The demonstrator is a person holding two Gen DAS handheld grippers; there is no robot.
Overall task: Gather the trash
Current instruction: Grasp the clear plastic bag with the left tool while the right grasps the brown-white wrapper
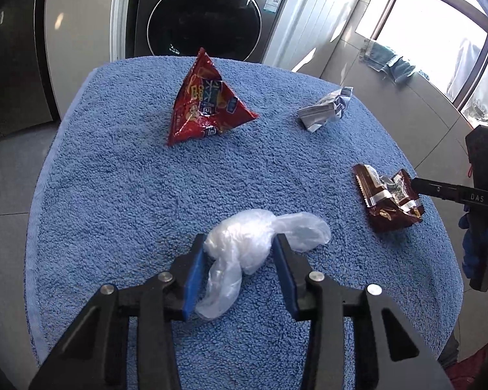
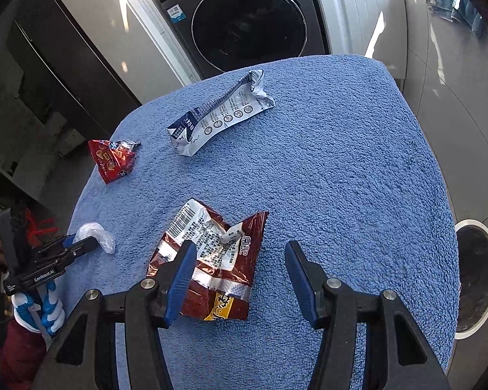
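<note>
Left gripper (image 1: 239, 248): black angular linkage arms, flat blue pads (image 1: 192, 276) lining the inner finger faces, round silver pivot pins. White "GenRobot.AI" lettering on its black body, seen from the right wrist.

Right gripper (image 2: 237, 271): same build, black frame, ribbed blue pads (image 2: 179, 279), silver pins. White "DAS" lettering on one finger, left-wrist view.

Person: blue-and-white glove (image 2: 40, 313) below the "GenRobot.AI" marking; dark red sleeve (image 2: 14, 351) below the glove.
</note>
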